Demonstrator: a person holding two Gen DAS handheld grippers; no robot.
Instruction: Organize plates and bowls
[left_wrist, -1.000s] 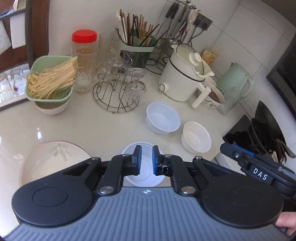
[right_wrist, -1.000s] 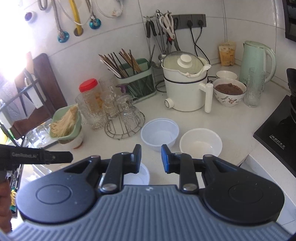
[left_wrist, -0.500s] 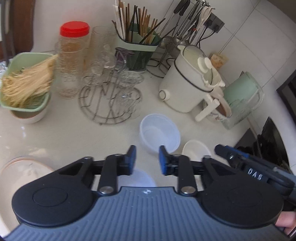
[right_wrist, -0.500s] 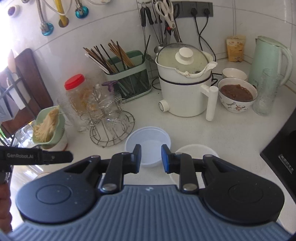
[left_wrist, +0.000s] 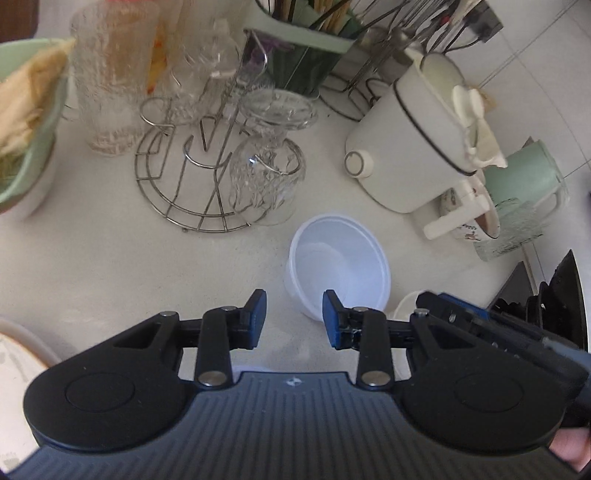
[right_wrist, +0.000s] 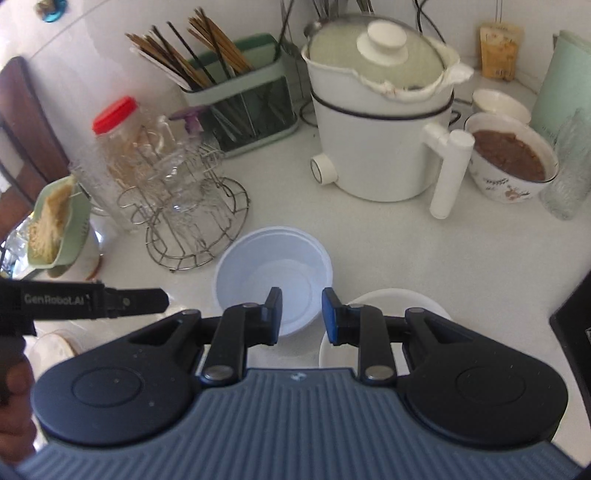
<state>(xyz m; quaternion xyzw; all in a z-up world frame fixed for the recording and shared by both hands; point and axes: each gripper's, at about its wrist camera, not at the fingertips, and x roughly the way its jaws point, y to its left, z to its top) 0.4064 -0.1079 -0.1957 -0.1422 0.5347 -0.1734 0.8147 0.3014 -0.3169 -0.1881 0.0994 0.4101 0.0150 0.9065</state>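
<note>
A translucent white plastic bowl stands on the white counter, also in the right wrist view. My left gripper is open and empty, just short of the bowl's near left side. My right gripper is open and empty, its tips over the bowl's near right rim. A white ceramic bowl sits right of it, mostly hidden behind my right gripper. A patterned plate shows at the far left edge. A second plastic bowl is almost hidden under my left gripper.
A wire rack with upturned glasses, a white electric pot, a bowl of brown food, a green kettle, a chopstick holder and a green bowl of noodles crowd the back. A black stove lies right.
Both grippers have moved forward and down towards the plastic bowl. My left gripper has opened wider and passed over the nearer plastic bowl. My right gripper has kept its opening.
</note>
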